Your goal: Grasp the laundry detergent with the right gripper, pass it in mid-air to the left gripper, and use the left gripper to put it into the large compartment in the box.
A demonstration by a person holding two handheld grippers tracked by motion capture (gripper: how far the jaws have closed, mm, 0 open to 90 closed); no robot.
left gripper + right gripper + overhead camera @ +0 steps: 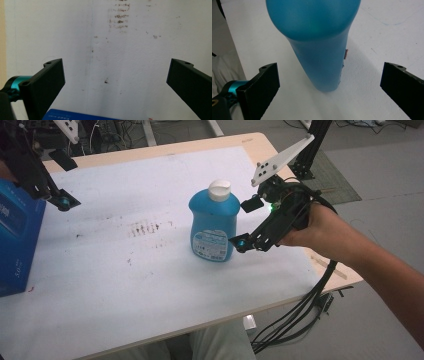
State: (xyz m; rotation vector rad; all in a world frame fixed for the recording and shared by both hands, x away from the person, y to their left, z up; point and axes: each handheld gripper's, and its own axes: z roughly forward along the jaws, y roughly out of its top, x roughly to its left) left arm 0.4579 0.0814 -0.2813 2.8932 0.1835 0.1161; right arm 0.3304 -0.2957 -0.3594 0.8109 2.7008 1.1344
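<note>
The right gripper (248, 222) is reaching with jaws spread wide toward the blue bottle (214, 225) standing upright mid-table — next, closing around it. The left gripper (113, 80) is hanging released, well apart.

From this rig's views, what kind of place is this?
Probably a lab or data-collection workstation, not a home: a table under a stained white sheet, cables trailing to the grey floor, and black equipment frames behind. A blue bottle stands on the table as the test object.
</note>
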